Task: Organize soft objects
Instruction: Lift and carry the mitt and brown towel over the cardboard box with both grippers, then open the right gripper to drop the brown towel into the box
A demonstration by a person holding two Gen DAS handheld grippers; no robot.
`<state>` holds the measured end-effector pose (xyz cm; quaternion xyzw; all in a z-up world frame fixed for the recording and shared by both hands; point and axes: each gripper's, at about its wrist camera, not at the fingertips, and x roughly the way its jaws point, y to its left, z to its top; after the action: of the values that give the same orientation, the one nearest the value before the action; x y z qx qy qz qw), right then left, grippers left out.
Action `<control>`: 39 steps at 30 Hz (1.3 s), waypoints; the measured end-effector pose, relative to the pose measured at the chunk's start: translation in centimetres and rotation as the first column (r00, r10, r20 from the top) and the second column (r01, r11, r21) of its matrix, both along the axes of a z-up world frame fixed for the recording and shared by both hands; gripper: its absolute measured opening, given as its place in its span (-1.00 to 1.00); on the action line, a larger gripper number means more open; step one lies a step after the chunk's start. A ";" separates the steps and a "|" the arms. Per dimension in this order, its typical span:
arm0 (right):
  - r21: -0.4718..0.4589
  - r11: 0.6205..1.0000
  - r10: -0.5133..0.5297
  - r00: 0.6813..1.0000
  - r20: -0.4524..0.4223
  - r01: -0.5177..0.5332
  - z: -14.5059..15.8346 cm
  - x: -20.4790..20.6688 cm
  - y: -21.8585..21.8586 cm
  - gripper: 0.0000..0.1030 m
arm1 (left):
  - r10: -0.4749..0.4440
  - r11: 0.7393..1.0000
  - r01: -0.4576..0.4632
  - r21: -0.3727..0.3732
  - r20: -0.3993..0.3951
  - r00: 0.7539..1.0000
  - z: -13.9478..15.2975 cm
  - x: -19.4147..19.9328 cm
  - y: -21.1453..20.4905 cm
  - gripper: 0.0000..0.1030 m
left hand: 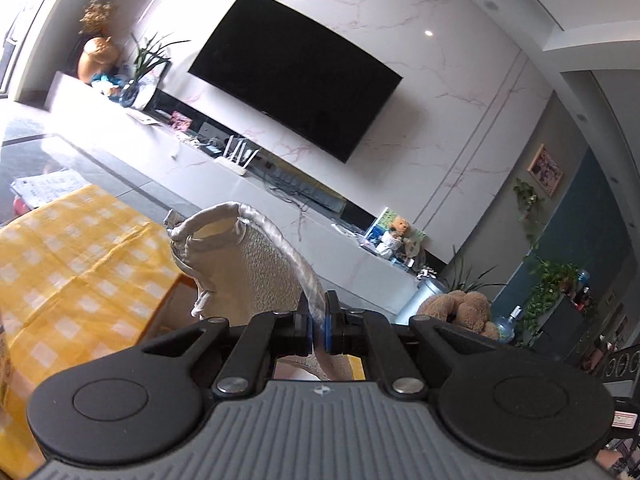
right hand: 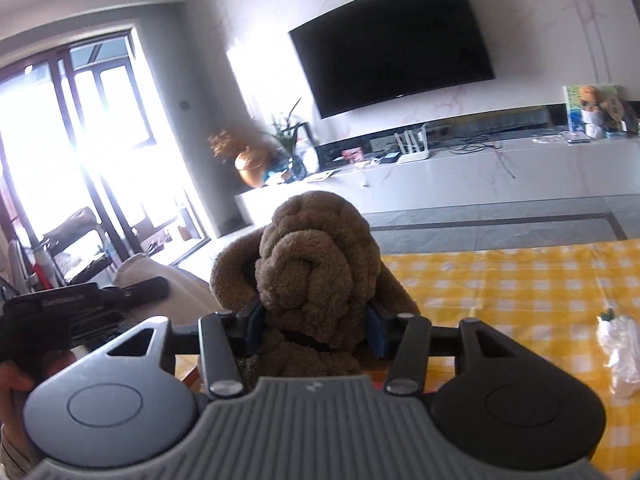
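Left wrist view showed the left gripper (left hand: 316,320) with its fingers (left hand: 303,322) closed almost fully on the satin-trimmed edge of a grey-white fabric bag (left hand: 244,264). The thin trim was pinched between the pads, which explains the narrow gap. The bag hung raised above the counter (left hand: 80,264), which carried a yellow checked cloth, and the bag's mouth stood partly open toward the camera. Holding it by the rim appeared intended to keep that opening accessible for loading. Right wrist view showed the right gripper (right hand: 316,328) at about half opening, its fingers (right hand: 376,330) pressed against both sides of a brown plush toy (right hand: 316,268). The toy's bulk filled the gap, so the wide spacing was a grip on a thick soft body rather than open fingers. The toy was lifted clear of the counter, and its folded limbs bunched above the pads. Part of the left gripper, the bag and a hand (right hand: 12,384) appeared at the left edge of this view, near the toy. In the left view the toy appeared low at the right. The arrangement suggested that the toy was to go into the bag. A white crumpled item (right hand: 622,344) lay on the counter, well apart.
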<state>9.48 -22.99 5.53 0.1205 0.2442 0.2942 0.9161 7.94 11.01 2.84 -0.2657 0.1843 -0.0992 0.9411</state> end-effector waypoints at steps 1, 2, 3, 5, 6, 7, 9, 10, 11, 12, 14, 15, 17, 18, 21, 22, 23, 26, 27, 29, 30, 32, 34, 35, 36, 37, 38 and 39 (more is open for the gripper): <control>-0.021 0.999 0.031 1.000 -0.005 -0.031 -0.1 0.3 1.6 -0.02 | 0.023 1.000 -0.023 -0.016 -0.013 1.000 -0.5 0.0 0.8 -0.89; -0.053 0.997 0.059 0.998 -0.014 -0.060 -0.5 0.7 3.5 -0.02 | 0.033 0.999 -0.034 -0.034 -0.021 0.999 -0.9 0.2 1.3 -0.89; -0.088 0.993 0.072 0.997 -0.022 -0.074 -0.8 1.1 5.1 -0.02 | 0.032 0.997 -0.034 -0.066 -0.028 0.999 -1.3 0.2 2.2 -0.89; -0.173 0.981 0.080 0.995 -0.061 -0.089 -2.0 2.3 8.3 -0.02 | 0.020 0.994 -0.024 -0.110 -0.040 0.999 -1.9 0.4 3.2 -0.89; -0.202 0.975 0.075 0.993 -0.087 -0.091 -2.7 3.1 9.6 -0.02 | 0.019 0.992 -0.024 -0.122 -0.044 0.999 -2.2 0.3 4.0 -0.89; -0.231 0.968 0.068 0.990 -0.125 -0.095 -3.7 4.2 10.9 -0.02 | 0.030 0.992 -0.035 -0.124 -0.044 0.999 -2.3 0.0 4.4 -0.89; -0.297 0.950 0.045 0.984 -0.174 -0.096 -5.2 6.1 13.0 -0.01 | 0.060 0.992 -0.063 -0.111 -0.037 0.998 -2.2 -0.3 4.6 -0.89; -0.342 0.935 0.032 0.982 -0.188 -0.096 -6.0 7.2 14.2 -0.01 | 0.073 0.992 -0.076 -0.101 -0.027 0.997 -2.1 -0.4 4.6 -0.89; -0.382 0.919 0.027 0.980 -0.197 -0.103 -6.6 7.9 15.1 -0.01 | 0.083 0.992 -0.084 -0.091 -0.017 0.996 -2.1 -0.8 4.6 -0.89; -0.428 0.897 0.023 0.979 -0.205 -0.111 -7.5 8.7 15.9 -0.01 | 0.088 0.992 -0.088 -0.088 -0.011 0.996 -2.0 -0.9 4.7 -0.89; -0.503 0.855 0.015 0.976 -0.217 -0.125 -9.0 10.1 17.5 -0.01 | 0.079 0.992 -0.080 -0.102 -0.014 0.997 -2.1 -0.9 4.9 -0.89; -0.536 0.834 0.005 0.974 -0.227 -0.129 -9.7 10.7 18.1 -0.01 | 0.070 0.990 -0.073 -0.120 -0.025 0.997 -2.3 -0.8 5.0 -0.89; -0.580 0.803 -0.025 0.966 -0.257 -0.134 -10.9 11.8 18.6 -0.01 | 0.048 0.988 -0.054 -0.146 -0.047 0.998 -2.7 -0.5 5.1 -0.89; -0.596 0.791 -0.033 0.964 -0.264 -0.136 -11.5 12.2 18.7 -0.01 | 0.038 0.988 -0.046 -0.149 -0.053 0.998 -3.1 -0.5 5.2 -0.89; -0.634 0.763 -0.062 0.963 -0.262 -0.123 -12.7 13.4 18.9 0.00 | 0.015 0.993 -0.020 -0.119 -0.040 0.999 -3.3 -0.4 4.7 -0.89; -0.652 0.750 -0.072 0.967 -0.243 -0.108 -12.9 13.7 19.0 0.00 | 0.004 0.994 -0.008 -0.112 -0.031 1.000 -3.3 -0.4 4.5 -0.89; -0.666 0.739 -0.075 0.971 -0.227 -0.098 -13.0 13.9 19.1 0.00 | -0.007 0.994 0.005 -0.108 -0.025 1.000 -3.3 -0.5 4.2 -0.89; -0.702 0.709 -0.078 0.981 -0.175 -0.069 -13.2 14.4 19.1 0.05 | -0.055 0.995 0.054 -0.088 -0.019 0.998 -3.1 -0.5 3.5 -0.89; -0.725 0.686 -0.071 0.986 -0.152 -0.062 -13.5 14.5 19.2 0.16 | -0.092 0.994 0.090 -0.058 -0.029 0.995 -2.9 -0.4 3.1 -0.89; -0.745 0.660 -0.041 0.984 -0.171 -0.102 -13.8 14.6 19.5 0.26 | -0.192 0.981 0.193 0.004 -0.088 0.977 -2.6 0.1 2.8 -0.88; -0.734 0.671 -0.031 0.985 -0.170 -0.106 -13.5 14.6 19.2 0.41 | -0.238 0.971 0.241 0.005 -0.120 0.964 -2.6 0.3 2.9 -0.88; -0.707 0.700 -0.021 0.987 -0.158 -0.098 -12.6 14.1 18.5 0.71 | -0.314 0.949 0.315 -0.020 -0.150 0.937 -3.1 0.3 3.1 -0.88; -0.671 0.738 -0.021 0.991 -0.131 -0.073 -11.4 13.3 17.5 0.80 | -0.353 0.934 0.356 -0.015 -0.177 0.919 -3.7 0.4 3.1 -0.88; -0.646 0.760 -0.020 0.991 -0.131 -0.070 -10.6 12.8 16.9 0.79 | -0.354 0.933 0.359 -0.010 -0.195 0.915 -3.9 0.5 2.9 -0.88; -0.621 0.781 -0.021 0.992 -0.128 -0.064 -9.7 12.3 16.2 0.80 | -0.351 0.933 0.359 -0.003 -0.221 0.910 -4.2 0.6 2.7 -0.88; -0.600 0.798 -0.027 0.993 -0.119 -0.050 -8.8 11.5 15.6 0.79 | -0.349 0.932 0.362 0.006 -0.247 0.904 -4.5 0.8 2.4 -0.88; -0.582 0.813 -0.037 0.994 -0.103 -0.031 -8.0 10.9 14.9 0.80 | -0.351 0.930 0.367 0.011 -0.261 0.899 -4.8 0.9 2.1 -0.88; -0.559 0.829 -0.050 0.996 -0.080 -0.003 -7.0 10.2 13.9 0.80 | -0.361 0.926 0.377 0.009 -0.271 0.893 -5.1 1.1 1.7 -0.88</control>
<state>19.69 -9.07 -1.45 -0.1362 0.3594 0.1930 0.9028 9.00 12.75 -2.30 -0.2076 0.3580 -0.2339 0.8798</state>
